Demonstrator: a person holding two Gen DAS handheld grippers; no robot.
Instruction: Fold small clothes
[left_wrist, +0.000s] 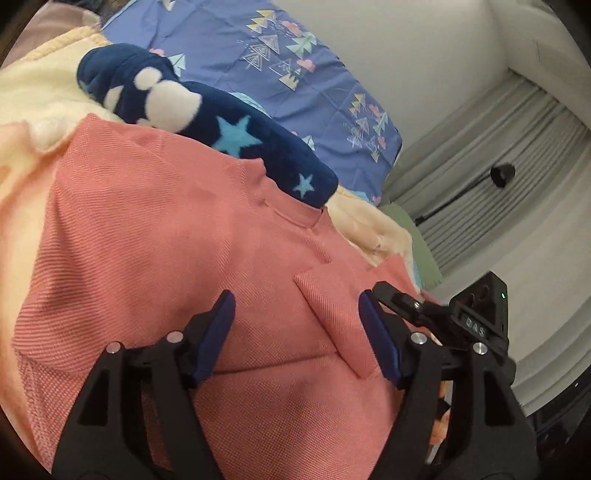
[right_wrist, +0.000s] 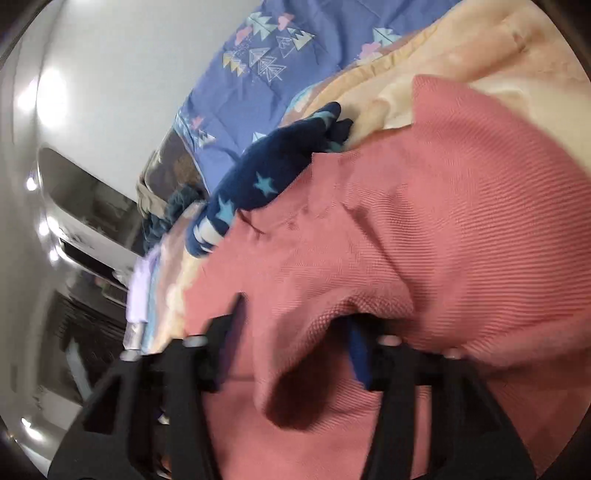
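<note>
Your left gripper (left_wrist: 295, 321) hangs spread over the pink shirt (left_wrist: 155, 240) on the bed (left_wrist: 229, 44). A raised shirt fold hides your right gripper (right_wrist: 295, 321) tips; its grip cannot be told.

Spread across the bed: a pale yellow fleece blanket (left_wrist: 33, 99), soft and rumpled. Beyond it, toward the far edge, a blue quilt (left_wrist: 236, 62) printed with small triangle trees and pink clouds. Off the bed's edge, grey pleated curtains (left_wrist: 491, 147), with a black lamp on a thin arm (left_wrist: 502, 176) in front of them. Plain white wall (left_wrist: 406, 40) above. In the right wrist view, the same blue quilt (right_wrist: 236, 103) and yellow blanket (right_wrist: 461, 48); at the bed's far end a crumpled teal cloth (right_wrist: 173, 206); bright ceiling lights (right_wrist: 51, 99), blurred.
</note>
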